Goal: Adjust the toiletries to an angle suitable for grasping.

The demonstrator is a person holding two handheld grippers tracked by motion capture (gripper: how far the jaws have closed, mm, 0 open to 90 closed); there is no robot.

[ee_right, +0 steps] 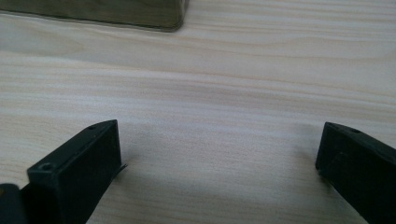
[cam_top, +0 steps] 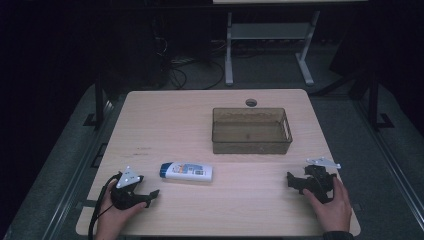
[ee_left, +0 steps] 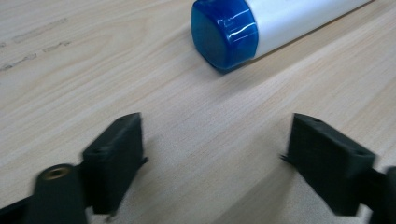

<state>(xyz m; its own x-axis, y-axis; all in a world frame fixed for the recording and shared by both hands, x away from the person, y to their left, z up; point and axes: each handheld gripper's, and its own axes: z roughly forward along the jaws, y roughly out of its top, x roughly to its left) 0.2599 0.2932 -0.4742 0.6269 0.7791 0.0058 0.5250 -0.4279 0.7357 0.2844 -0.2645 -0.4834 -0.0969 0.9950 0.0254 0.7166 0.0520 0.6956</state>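
Observation:
A white bottle with a blue cap (cam_top: 186, 171) lies on its side on the wooden table (cam_top: 165, 125), cap to the left. My left gripper (cam_top: 148, 196) rests near the front left edge, a short way in front of the cap and apart from it. In the left gripper view the blue cap (ee_left: 224, 32) lies ahead of my left gripper (ee_left: 215, 154), whose jaws stand wide open over bare wood. My right gripper (cam_top: 291, 180) rests near the front right edge, held by a hand. In the right gripper view my right gripper (ee_right: 219, 163) is open with nothing between the jaws.
A smoky transparent bin (cam_top: 251, 130) stands right of centre toward the back, its corner (ee_right: 140, 16) ahead of the right gripper. A round cable hole (cam_top: 251, 102) sits near the table's back edge. Desk legs and cables stand on the floor beyond.

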